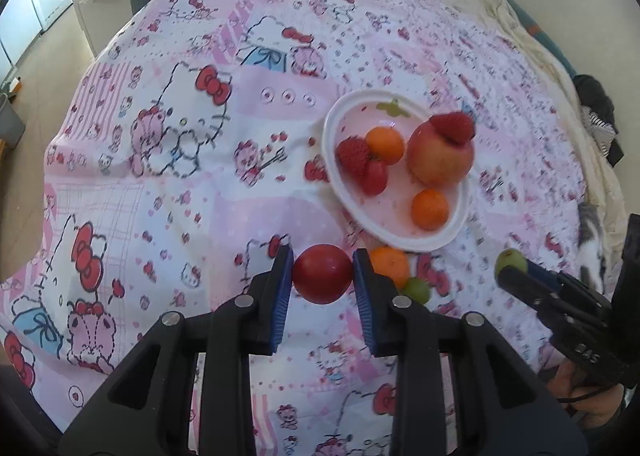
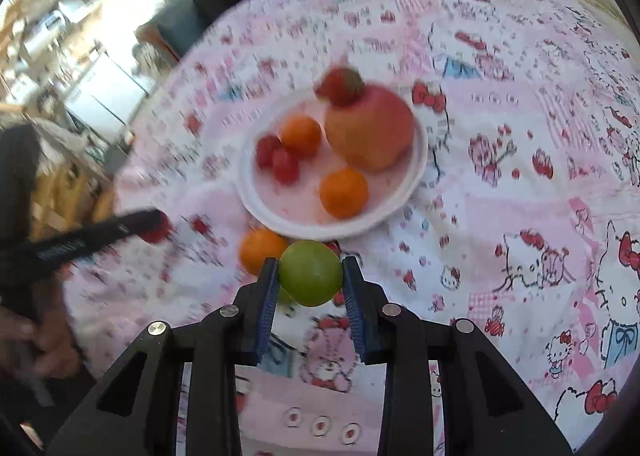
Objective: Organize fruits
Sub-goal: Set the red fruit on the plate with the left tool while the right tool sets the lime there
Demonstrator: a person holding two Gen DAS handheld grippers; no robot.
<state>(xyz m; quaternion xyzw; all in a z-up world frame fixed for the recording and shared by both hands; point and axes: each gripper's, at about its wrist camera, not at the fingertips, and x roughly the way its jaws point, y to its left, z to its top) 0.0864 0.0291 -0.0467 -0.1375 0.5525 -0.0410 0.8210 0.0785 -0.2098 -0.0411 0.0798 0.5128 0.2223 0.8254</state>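
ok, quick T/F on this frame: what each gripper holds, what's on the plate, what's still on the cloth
1. The left gripper is shut on a red round fruit. True.
2. The right gripper is empty. False: it is shut on a green fruit.
3. The white plate holds an apple with a strawberry on top. True.
4. Three oranges lie on the plate. False: two do; a third orange lies on the cloth beside the plate.
5. No green fruit is left on the cloth. False: a second green one lies by that orange.
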